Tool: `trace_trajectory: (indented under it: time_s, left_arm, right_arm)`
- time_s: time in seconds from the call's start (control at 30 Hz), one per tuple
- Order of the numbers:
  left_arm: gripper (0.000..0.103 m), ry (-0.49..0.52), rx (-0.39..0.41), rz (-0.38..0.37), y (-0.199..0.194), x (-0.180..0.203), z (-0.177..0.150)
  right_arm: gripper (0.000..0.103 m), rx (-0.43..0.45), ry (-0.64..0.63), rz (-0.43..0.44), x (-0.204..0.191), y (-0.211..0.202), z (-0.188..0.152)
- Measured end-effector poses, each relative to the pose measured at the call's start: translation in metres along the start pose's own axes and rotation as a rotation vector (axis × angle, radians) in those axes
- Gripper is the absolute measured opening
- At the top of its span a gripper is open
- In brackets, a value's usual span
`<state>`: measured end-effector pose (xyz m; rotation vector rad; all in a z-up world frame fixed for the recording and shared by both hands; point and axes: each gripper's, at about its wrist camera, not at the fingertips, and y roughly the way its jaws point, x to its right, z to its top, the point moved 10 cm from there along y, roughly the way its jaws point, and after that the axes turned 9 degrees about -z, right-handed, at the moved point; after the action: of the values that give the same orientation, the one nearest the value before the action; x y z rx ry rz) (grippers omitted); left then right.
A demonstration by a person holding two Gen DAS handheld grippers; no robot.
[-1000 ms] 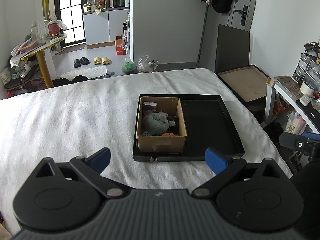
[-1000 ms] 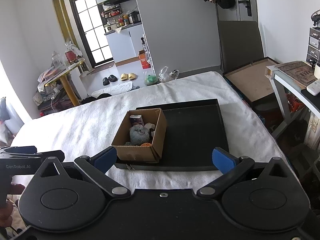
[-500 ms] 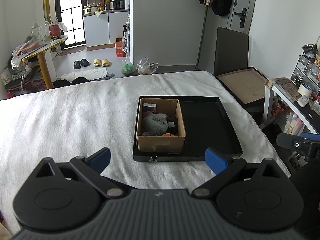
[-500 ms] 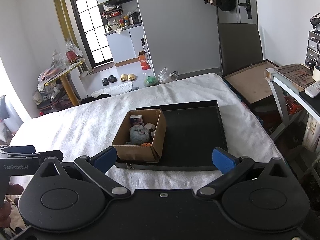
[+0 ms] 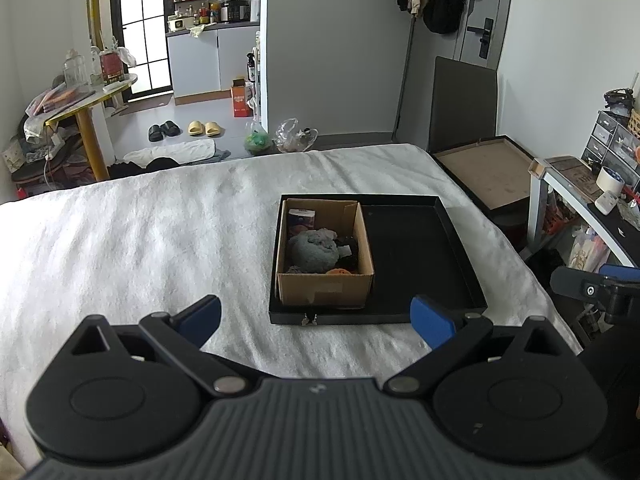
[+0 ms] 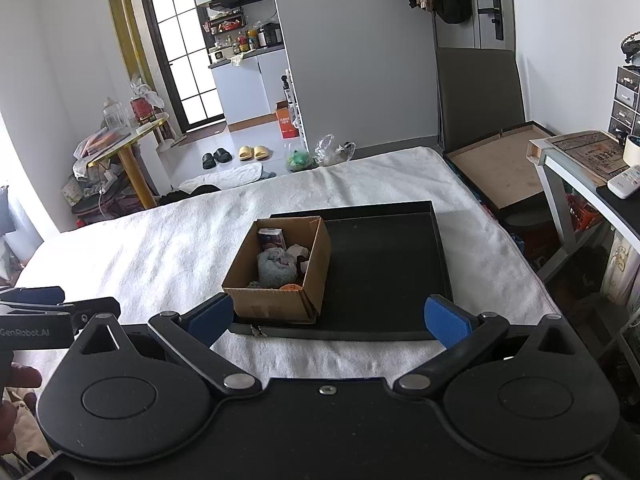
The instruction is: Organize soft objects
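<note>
Both grippers: standing spread wide and carrying nothing, held back over the near edge of the bed, well apart from the box.
Left gripper (image 5: 316, 320): blue pads parted, pointing at the tray's near rim; likely sitting back to keep the whole work area in sight.
Right gripper (image 6: 328, 318): blue pads likewise parted, framing the box's near wall from the right.
Cardboard box (image 5: 325, 292): sitting upright and open-topped in the left part of the tray, against its left wall.
Box contents: a grey soft bundle (image 5: 314, 250) is lying in the middle, a small printed carton (image 5: 302, 217) is standing at the far wall, an orange item (image 5: 339, 271) is peeking up at the near wall; dark and pale pieces beside them are too small to name.
Black tray (image 5: 416, 256): lying flat on the white bedcover (image 5: 140, 248); its right part is showing bare floor.
Stage: soft things are lying gathered in the box; this is fitting either a finished gathering or a sorting-out into the tray to come.
</note>
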<state>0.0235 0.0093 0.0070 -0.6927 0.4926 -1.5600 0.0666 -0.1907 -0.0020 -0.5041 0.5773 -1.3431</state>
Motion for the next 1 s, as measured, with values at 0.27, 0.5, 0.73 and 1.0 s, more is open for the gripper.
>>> trace_trajectory:
  time_s: [0.27, 0.5, 0.73, 1.0]
  left_arm:
    - [0.100, -0.001, 0.000, 0.002, -0.0001, -0.0011, -0.0001]
    - [0.100, 0.001, 0.001, 0.001, 0.0001, -0.0009, -0.0005]
    - [0.100, 0.004, 0.001, 0.003, 0.0016, -0.0009, -0.0022]
    - [0.100, 0.009, -0.004, 0.001, 0.0055, 0.0001, -0.0057]
  right_arm:
    - [0.103, 0.000, 0.003, -0.003, 0.0010, -0.0005, 0.0003]
    - [0.103, 0.000, 0.002, -0.004, 0.0007, -0.0002, 0.0005]
    - [0.103, -0.002, 0.004, -0.006, 0.0026, 0.0011, 0.0003]
    - [0.103, -0.004, 0.008, -0.011, 0.0054, 0.0035, -0.0003]
